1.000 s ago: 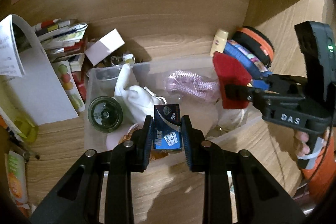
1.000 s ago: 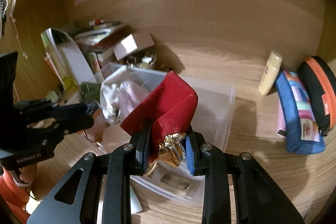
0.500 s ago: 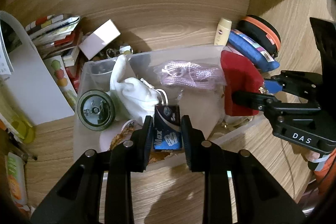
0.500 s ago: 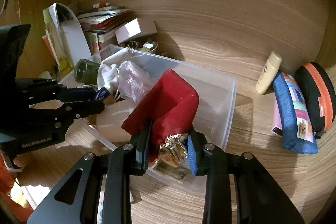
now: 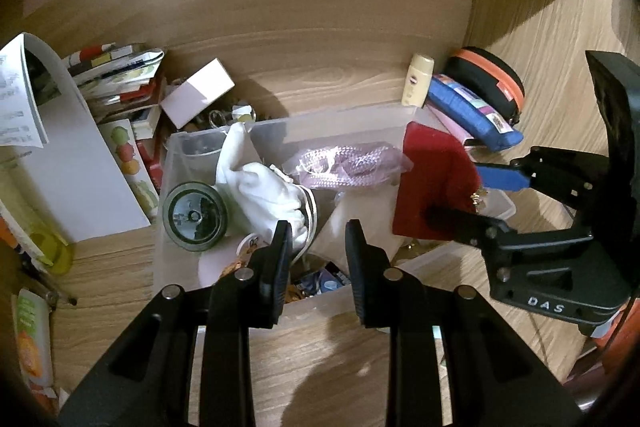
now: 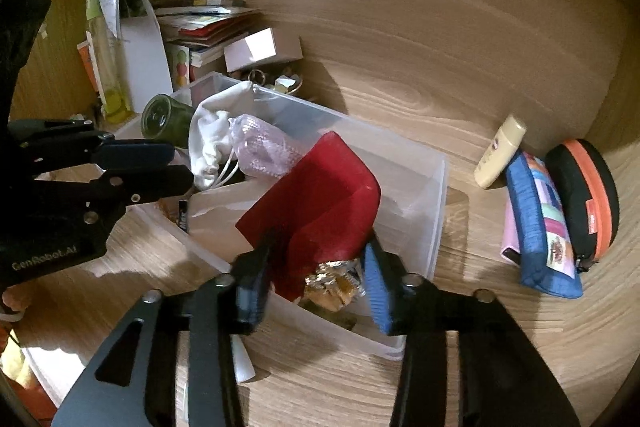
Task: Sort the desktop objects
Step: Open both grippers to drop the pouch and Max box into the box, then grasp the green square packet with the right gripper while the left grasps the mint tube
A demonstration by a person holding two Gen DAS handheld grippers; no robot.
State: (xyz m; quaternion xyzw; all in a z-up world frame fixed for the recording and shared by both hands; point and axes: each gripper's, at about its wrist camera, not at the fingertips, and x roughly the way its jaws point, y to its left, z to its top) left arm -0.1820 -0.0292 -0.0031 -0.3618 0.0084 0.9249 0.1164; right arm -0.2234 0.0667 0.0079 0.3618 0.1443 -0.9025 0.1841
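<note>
A clear plastic bin (image 5: 352, 115) (image 6: 440, 163) stands on the wooden desk. My left gripper (image 5: 316, 247) (image 6: 182, 165) hovers over its near edge, open, with nothing between the pads. A small blue box (image 5: 320, 281) lies in the bin just below it. My right gripper (image 6: 316, 275) (image 5: 452, 193) is at the bin's right end and its jaws are opening. A red pouch (image 6: 320, 199) (image 5: 432, 179) with a gold trinket (image 6: 332, 285) still sits between the fingers, leaning on the bin. The blue pad stands slightly off it.
In the bin lie a green jar (image 5: 195, 217), a white cloth bag (image 5: 260, 183) and a pink mesh bag (image 5: 348, 163). Books and papers (image 5: 116, 75) and a white box (image 5: 198, 93) crowd the left. A lotion bottle (image 5: 418, 79) and two zip cases (image 5: 472, 111) sit right.
The blue box has left my left gripper and lies in the bin. My right gripper's jaws have widened around the red pouch, which has sunk onto the bin.
</note>
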